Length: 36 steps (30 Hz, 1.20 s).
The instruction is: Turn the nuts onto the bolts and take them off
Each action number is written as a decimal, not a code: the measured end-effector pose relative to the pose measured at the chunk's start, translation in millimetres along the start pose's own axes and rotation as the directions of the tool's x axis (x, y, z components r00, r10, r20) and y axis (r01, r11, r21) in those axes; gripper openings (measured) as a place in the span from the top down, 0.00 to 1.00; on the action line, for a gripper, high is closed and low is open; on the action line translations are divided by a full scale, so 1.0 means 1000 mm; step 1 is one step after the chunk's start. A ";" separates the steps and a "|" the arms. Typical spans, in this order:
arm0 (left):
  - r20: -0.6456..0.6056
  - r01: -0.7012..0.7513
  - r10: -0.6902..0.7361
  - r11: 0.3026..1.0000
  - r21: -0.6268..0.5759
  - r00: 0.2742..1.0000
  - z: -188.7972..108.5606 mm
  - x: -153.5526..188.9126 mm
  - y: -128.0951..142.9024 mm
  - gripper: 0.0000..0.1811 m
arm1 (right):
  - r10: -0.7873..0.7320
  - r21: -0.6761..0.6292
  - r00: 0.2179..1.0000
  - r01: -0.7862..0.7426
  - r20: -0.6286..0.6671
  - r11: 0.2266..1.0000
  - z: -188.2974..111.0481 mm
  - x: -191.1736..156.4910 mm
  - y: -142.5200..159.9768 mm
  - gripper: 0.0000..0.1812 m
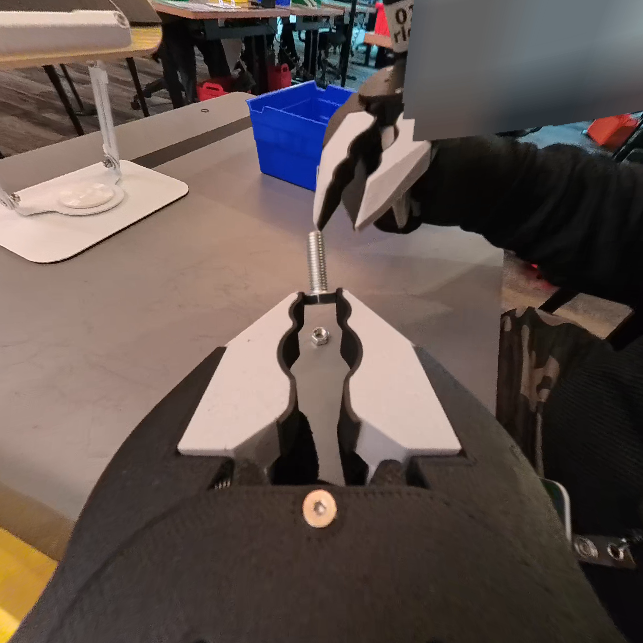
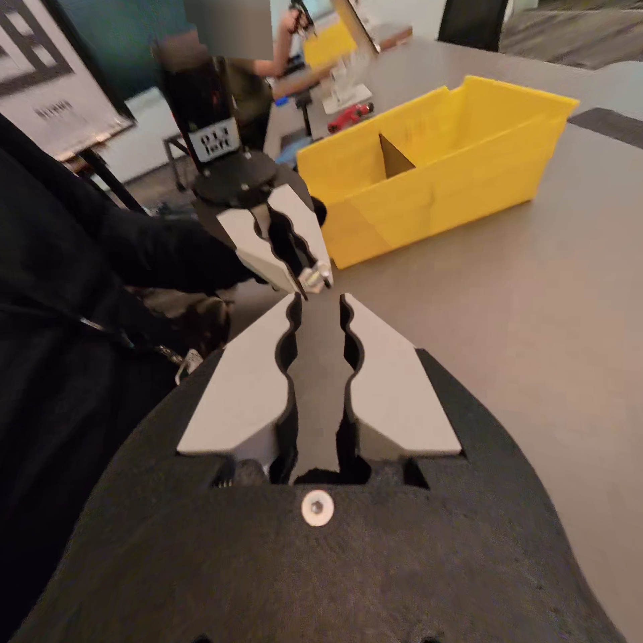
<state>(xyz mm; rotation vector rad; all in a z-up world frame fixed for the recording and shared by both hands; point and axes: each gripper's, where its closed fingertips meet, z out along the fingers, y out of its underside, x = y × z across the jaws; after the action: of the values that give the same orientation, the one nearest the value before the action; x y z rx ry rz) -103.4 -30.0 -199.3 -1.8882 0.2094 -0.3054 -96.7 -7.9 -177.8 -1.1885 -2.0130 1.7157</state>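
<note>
My left gripper (image 1: pixel 320 295) clamps the hex head of a threaded steel bolt (image 1: pixel 316 259) between its fingertips, the shank pointing away from the camera above the grey table (image 1: pixel 174 313). A loose hex nut (image 1: pixel 320 336) lies on the table, seen between my left fingers. My right gripper (image 1: pixel 335 222) hovers with one tip just at the bolt's far end, its jaws parted and empty. From the right wrist, the left gripper (image 2: pixel 315 278) shows the bolt head pinched. A blue bin (image 1: pixel 292 139) and a yellow bin (image 2: pixel 435 181) stand behind on the table
</note>
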 end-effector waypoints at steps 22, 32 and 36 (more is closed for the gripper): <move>-0.026 -0.039 0.038 0.998 -0.040 0.999 0.011 0.013 0.008 0.91 | -0.002 -0.034 0.999 0.004 0.043 0.999 0.028 -0.015 0.007 0.96; -0.019 0.015 -0.014 0.999 0.035 1.000 0.000 0.007 -0.008 0.91 | -0.014 -0.111 0.993 0.000 -0.117 0.994 -0.005 0.024 0.025 0.79; -0.017 0.039 -0.038 0.998 0.053 0.999 -0.006 0.002 -0.010 0.91 | -0.118 -0.397 0.969 0.024 -0.216 0.918 -0.012 0.050 0.082 0.79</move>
<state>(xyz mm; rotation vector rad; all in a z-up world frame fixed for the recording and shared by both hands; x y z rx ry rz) -102.9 -32.3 -187.4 -1.8391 0.1743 -0.3492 -86.9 34.1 -264.2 -1.3413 -2.2763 1.1003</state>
